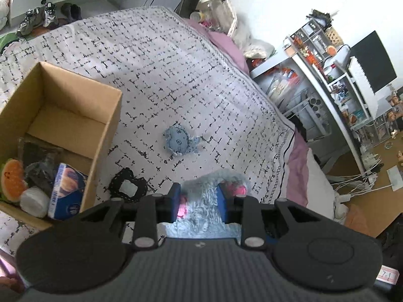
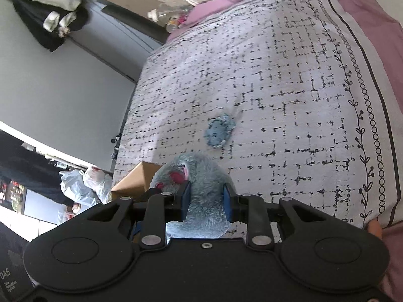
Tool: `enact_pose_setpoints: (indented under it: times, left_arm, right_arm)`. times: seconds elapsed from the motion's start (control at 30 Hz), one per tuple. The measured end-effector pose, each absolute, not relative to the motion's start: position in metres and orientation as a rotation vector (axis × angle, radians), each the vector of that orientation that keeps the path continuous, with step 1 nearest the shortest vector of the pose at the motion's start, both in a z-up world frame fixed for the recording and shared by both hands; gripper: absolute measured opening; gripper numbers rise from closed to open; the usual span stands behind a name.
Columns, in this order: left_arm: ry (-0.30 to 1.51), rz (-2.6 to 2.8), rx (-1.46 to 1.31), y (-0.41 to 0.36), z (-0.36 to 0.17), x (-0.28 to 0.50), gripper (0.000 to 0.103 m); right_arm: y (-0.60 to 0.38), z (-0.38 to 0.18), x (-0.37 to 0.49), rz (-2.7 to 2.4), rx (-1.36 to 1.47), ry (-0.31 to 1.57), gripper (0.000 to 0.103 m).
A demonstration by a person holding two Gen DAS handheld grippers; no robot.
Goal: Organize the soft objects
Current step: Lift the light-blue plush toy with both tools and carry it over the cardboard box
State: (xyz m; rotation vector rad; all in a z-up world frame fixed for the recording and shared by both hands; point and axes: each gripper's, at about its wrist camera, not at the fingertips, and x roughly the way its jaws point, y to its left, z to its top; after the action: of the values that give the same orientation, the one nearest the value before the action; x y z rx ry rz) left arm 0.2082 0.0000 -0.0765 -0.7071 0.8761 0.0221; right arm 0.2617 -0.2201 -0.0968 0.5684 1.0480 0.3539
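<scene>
Both grippers hold one fluffy grey-blue plush toy with pink patches. My left gripper (image 1: 199, 201) is shut on the plush (image 1: 204, 211), above the patterned bedspread. My right gripper (image 2: 205, 201) is shut on the same plush (image 2: 201, 188). A small blue knitted whale (image 1: 179, 142) lies on the bedspread ahead; it also shows in the right wrist view (image 2: 218, 130). An open cardboard box (image 1: 105, 125) stands at the left, holding a watermelon plush (image 1: 12, 180), a white soft ball (image 1: 34, 201) and a blue packet (image 1: 66, 193). A corner of the box (image 2: 138, 178) shows in the right wrist view.
A black-outlined patch (image 1: 128, 188) lies on the bedspread near the box. Shoes (image 1: 37, 19) stand on the floor beyond the bed. Cluttered shelves (image 1: 327, 75) and a desk run along the right. Plastic bags (image 2: 83, 183) sit on the floor at the left.
</scene>
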Motion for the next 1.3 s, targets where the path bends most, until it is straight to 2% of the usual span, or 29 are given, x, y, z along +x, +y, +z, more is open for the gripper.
enact_pose_setpoints:
  times: [0.7,1.3]
  left_arm:
    - [0.782,0.002,-0.746,0.046,-0.05,0.16,0.027]
    - [0.769,0.044,-0.805,0.118,-0.064,0.162,0.027]
  right_arm:
    - [-0.166,-0.049,0.223,0.398,0.419,0.971,0.027]
    - [-0.091,-0.057,0.232,0.449,0.346,0.984,0.027]
